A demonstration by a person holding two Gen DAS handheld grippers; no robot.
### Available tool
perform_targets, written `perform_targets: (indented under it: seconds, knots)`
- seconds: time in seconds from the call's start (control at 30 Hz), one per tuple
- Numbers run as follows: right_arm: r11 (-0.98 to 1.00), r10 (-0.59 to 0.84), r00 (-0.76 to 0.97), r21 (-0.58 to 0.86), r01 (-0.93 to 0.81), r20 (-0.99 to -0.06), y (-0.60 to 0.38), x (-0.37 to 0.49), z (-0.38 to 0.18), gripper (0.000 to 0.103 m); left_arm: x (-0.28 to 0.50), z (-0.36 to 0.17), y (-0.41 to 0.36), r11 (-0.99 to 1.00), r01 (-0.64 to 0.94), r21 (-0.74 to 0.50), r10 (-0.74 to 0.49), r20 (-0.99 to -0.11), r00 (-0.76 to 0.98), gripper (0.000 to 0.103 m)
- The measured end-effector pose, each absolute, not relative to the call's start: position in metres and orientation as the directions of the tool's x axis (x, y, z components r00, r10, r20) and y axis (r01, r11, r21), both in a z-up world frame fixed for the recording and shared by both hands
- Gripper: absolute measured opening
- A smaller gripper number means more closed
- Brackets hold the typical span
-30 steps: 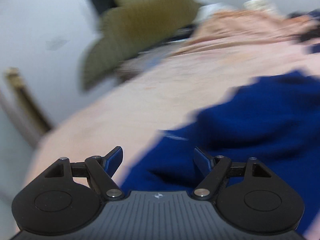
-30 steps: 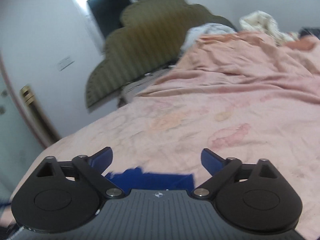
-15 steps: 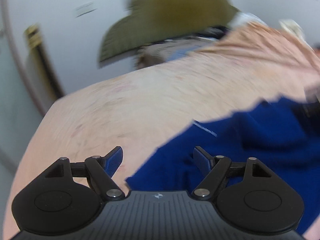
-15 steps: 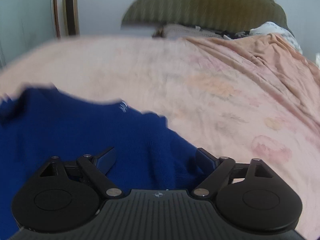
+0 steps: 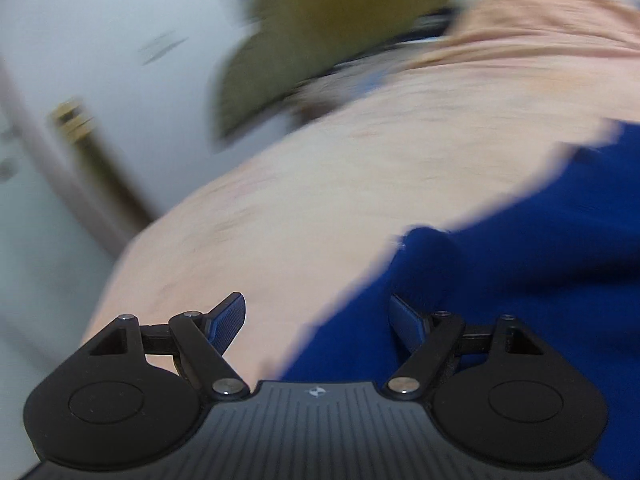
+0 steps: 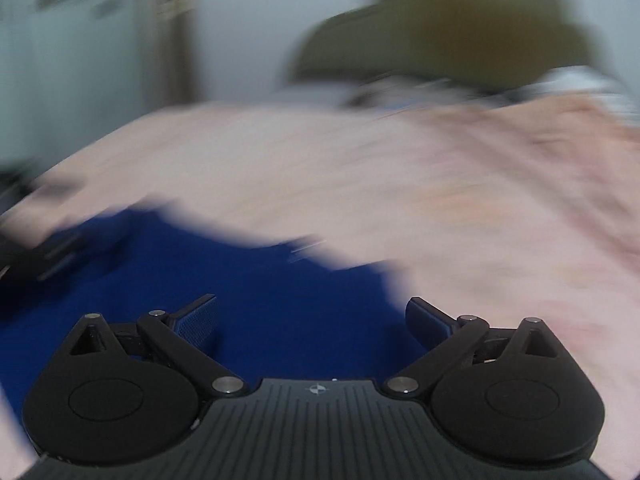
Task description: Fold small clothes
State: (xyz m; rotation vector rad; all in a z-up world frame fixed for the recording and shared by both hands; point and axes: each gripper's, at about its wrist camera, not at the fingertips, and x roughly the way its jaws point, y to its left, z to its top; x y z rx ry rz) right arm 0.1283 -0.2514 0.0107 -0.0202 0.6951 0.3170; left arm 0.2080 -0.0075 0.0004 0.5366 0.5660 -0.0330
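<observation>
Here a dark blue garment [image 6: 168, 280] lies rumpled on the pink bedsheet [image 6: 400, 184], both grippers [image 5: 318, 320] [image 6: 312, 322] spread apart, empty.

Pink bedspread [image 5: 360, 184], olive headboard [image 6: 460, 28], pale wall [image 5: 120, 20].

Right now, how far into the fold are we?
Early. Done: the blue garment is on the pink bedspread; blur hides whether any fold is made. In hand: nothing. The left gripper and the right gripper are both open above the cloth, its edge running between the left one's fingers. Left: grasp and fold.
</observation>
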Motion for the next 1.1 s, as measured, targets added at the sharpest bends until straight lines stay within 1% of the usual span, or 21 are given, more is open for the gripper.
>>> perform_targets:
  seconds: [0.03, 0.07, 0.13, 0.2, 0.27, 0.3, 0.33, 0.4, 0.47, 0.5, 0.53, 0.57, 0.6, 0.67, 0.77, 0.8, 0.87, 0.9, 0.97, 1.07, 1.1]
  knots:
    - [0.939, 0.302, 0.691, 0.082, -0.333, -0.656, -0.244, 0.133, 0.005, 0.099, 0.215, 0.004, 0.001, 0.882, 0.103, 0.459, 0.168, -0.512, 0.842, 0.078]
    - [0.942, 0.275, 0.675, 0.049, -0.333, -0.685, -0.239, 0.141, -0.002, 0.099, 0.219, 0.008, 0.011, 0.901, 0.054, 0.431, 0.198, -0.517, 0.833, 0.078]
    - [0.975, 0.110, 0.696, -0.058, -0.213, -0.709, -0.245, 0.156, -0.013, 0.101, 0.216, 0.020, 0.032, 0.936, 0.013, 0.351, 0.190, -0.536, 0.822, 0.078]
    - [0.993, -0.049, 0.733, -0.111, -0.036, -0.679, -0.267, 0.163, -0.012, 0.101, 0.200, 0.029, 0.043, 0.949, 0.045, 0.312, 0.136, -0.537, 0.833, 0.078]
    - [0.974, -0.220, 0.753, -0.185, 0.132, -0.620, -0.281, 0.161, -0.005, 0.102, 0.183, 0.033, 0.039, 0.939, 0.095, 0.330, 0.100, -0.527, 0.844, 0.078]
    - [0.964, -0.260, 0.768, -0.202, 0.173, -0.585, -0.283, 0.157, 0.001, 0.102, 0.174, 0.032, 0.034, 0.932, 0.134, 0.335, 0.066, -0.524, 0.849, 0.078]
    - [0.965, -0.256, 0.787, -0.191, 0.177, -0.561, -0.281, 0.151, 0.008, 0.102, 0.170, 0.031, 0.026, 0.929, 0.168, 0.328, 0.033, -0.528, 0.849, 0.078]
    - [0.992, -0.120, 0.827, -0.097, 0.079, -0.550, -0.272, 0.142, 0.020, 0.102, 0.163, 0.023, 0.014, 0.929, 0.236, 0.283, -0.041, -0.558, 0.829, 0.078]
    - [0.990, 0.136, 0.802, 0.063, -0.122, -0.582, -0.259, 0.140, 0.024, 0.102, 0.163, 0.010, 0.002, 0.929, 0.277, 0.245, -0.082, -0.594, 0.800, 0.078]
    - [0.962, 0.273, 0.754, 0.147, -0.231, -0.598, -0.251, 0.142, 0.023, 0.101, 0.166, 0.001, -0.002, 0.930, 0.273, 0.247, -0.070, -0.609, 0.790, 0.078]
    - [0.930, 0.362, 0.696, 0.192, -0.313, -0.620, -0.242, 0.145, 0.018, 0.101, 0.168, -0.008, -0.005, 0.931, 0.259, 0.258, -0.044, -0.624, 0.780, 0.078]
    - [0.922, 0.371, 0.657, 0.179, -0.342, -0.657, -0.234, 0.150, 0.012, 0.101, 0.173, -0.016, -0.006, 0.934, 0.245, 0.261, -0.023, -0.638, 0.770, 0.079]
    - [0.941, 0.300, 0.646, 0.106, -0.322, -0.702, -0.229, 0.156, 0.004, 0.101, 0.175, -0.021, -0.003, 0.941, 0.232, 0.248, -0.020, -0.642, 0.767, 0.079]
    - [0.977, 0.129, 0.672, -0.023, -0.213, -0.730, -0.243, 0.168, -0.008, 0.102, 0.176, -0.021, 0.007, 0.956, 0.216, 0.198, -0.041, -0.639, 0.768, 0.080]
    - [0.995, -0.094, 0.703, -0.054, 0.078, -0.705, -0.294, 0.180, -0.009, 0.102, 0.173, -0.022, 0.012, 0.959, 0.214, 0.187, -0.048, -0.636, 0.770, 0.082]
    - [0.990, -0.133, 0.714, -0.052, 0.134, -0.687, -0.306, 0.175, -0.007, 0.102, 0.173, -0.023, 0.012, 0.959, 0.211, 0.187, -0.048, -0.629, 0.776, 0.082]
    - [0.983, -0.177, 0.748, -0.075, 0.168, -0.640, -0.308, 0.158, 0.004, 0.102, 0.166, -0.024, 0.012, 0.957, 0.207, 0.203, -0.040, -0.612, 0.790, 0.082]
    - [0.985, -0.171, 0.766, -0.092, 0.146, -0.619, -0.301, 0.147, 0.007, 0.103, 0.159, -0.023, 0.010, 0.954, 0.204, 0.219, -0.032, -0.604, 0.796, 0.082]
    - [0.994, -0.083, 0.795, -0.111, 0.019, -0.601, -0.279, 0.129, 0.011, 0.103, 0.149, -0.020, 0.004, 0.944, 0.207, 0.258, -0.018, -0.585, 0.811, 0.082]
    - [0.959, 0.120, 0.756, -0.122, -0.256, -0.643, -0.243, 0.109, 0.002, 0.103, 0.130, -0.018, 0.001, 0.917, 0.241, 0.317, -0.026, -0.556, 0.831, 0.082]
    - [0.937, 0.118, 0.732, -0.168, -0.305, -0.671, -0.234, 0.105, -0.005, 0.102, 0.123, -0.020, 0.003, 0.905, 0.254, 0.342, -0.027, -0.549, 0.836, 0.082]
